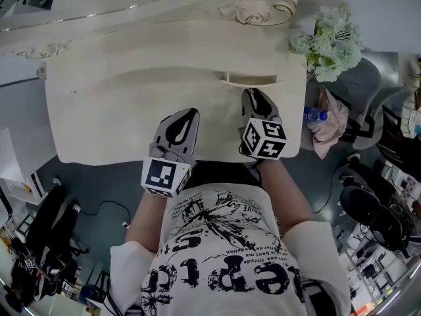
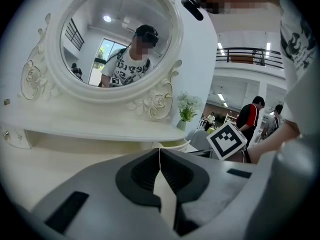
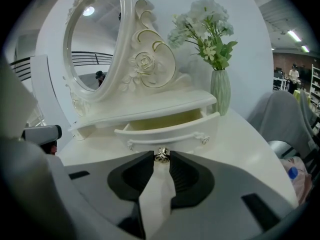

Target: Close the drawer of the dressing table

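Observation:
The cream dressing table (image 1: 118,110) has a small drawer (image 1: 253,79) under its back shelf, pulled part-way out. In the right gripper view the drawer's front (image 3: 167,131) stands open, with a small metal knob (image 3: 161,155) in its middle. My right gripper (image 3: 161,157) has its fingertips on either side of that knob, touching it; in the head view the right gripper (image 1: 253,95) reaches up to the drawer. My left gripper (image 1: 187,114) rests over the tabletop to the left, holding nothing; in its own view the left gripper (image 2: 160,151) has its tips together.
An oval mirror (image 2: 117,34) in a carved frame rises behind the shelf. A vase of pale flowers (image 3: 220,91) stands at the table's right end. Right of the table are a grey chair (image 1: 365,84), a pink cloth (image 1: 329,127) and a water bottle (image 1: 314,115).

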